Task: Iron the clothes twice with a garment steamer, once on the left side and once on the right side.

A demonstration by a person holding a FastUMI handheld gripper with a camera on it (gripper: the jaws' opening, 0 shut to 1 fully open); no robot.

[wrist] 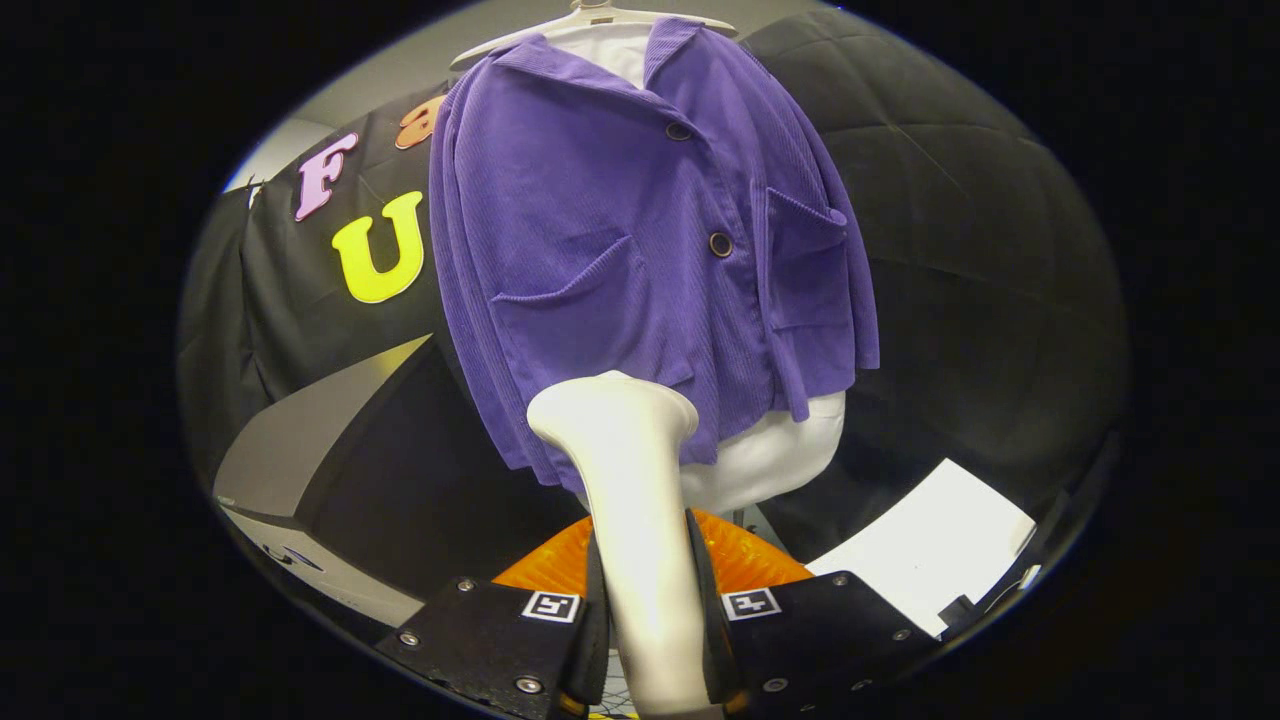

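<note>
Gripper view: the gripper [648,610] is closed tight on the white steamer [632,500], both fingers [597,620] pressing its handle from 9 and 3 o'clock, with no slack showing on either side. The steamer's head rises toward 12 o'clock and ends just in front of the jacket's hem, near the lower left pocket; whether it touches the cloth I cannot tell.

The purple jacket [620,230] hangs beyond the fingers on a hanger [590,18], over a white shirt [770,460] that shows at the collar and below the hem. An orange base [740,560] sits behind the handle, and a white sheet [930,545] lies at 4 o'clock.

My judgement: a pass is at its low end, with 2 wanted, 1 per side. To do it well, keep the head square to the cloth, travel slowly up 1 front panel clear of the buttons [720,243], and hold the grip firm so the handle does not twist.
</note>
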